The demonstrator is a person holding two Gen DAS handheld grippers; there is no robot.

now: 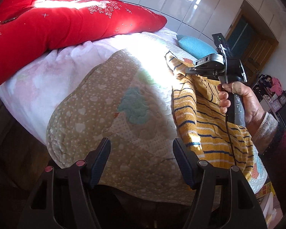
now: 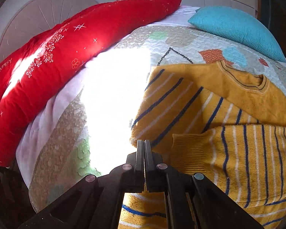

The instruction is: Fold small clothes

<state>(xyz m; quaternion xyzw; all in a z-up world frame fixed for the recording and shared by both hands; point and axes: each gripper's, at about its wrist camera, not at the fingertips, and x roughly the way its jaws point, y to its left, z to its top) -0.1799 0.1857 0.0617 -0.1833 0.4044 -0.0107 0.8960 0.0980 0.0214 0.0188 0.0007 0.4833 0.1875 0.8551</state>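
Observation:
A small mustard-yellow sweater [image 2: 228,114] with navy and white stripes lies on the bed, one sleeve folded across its body. My right gripper [image 2: 144,143] is shut, its fingers pressed together over the sweater's left edge with sweater fabric under them; whether it pinches the cloth I cannot tell. In the left wrist view the same sweater [image 1: 209,126] drapes at the right, with the right gripper [image 1: 178,72] at its upper edge. My left gripper [image 1: 142,152] is open and empty above the quilt, left of the sweater.
A patterned quilt [image 1: 104,105] covers the bed. A red pillow [image 2: 66,57] lies along the far left side and a teal cushion [image 2: 236,30] at the far right. White cupboards [image 1: 181,0] stand behind. Bright sunlight washes out the quilt's middle.

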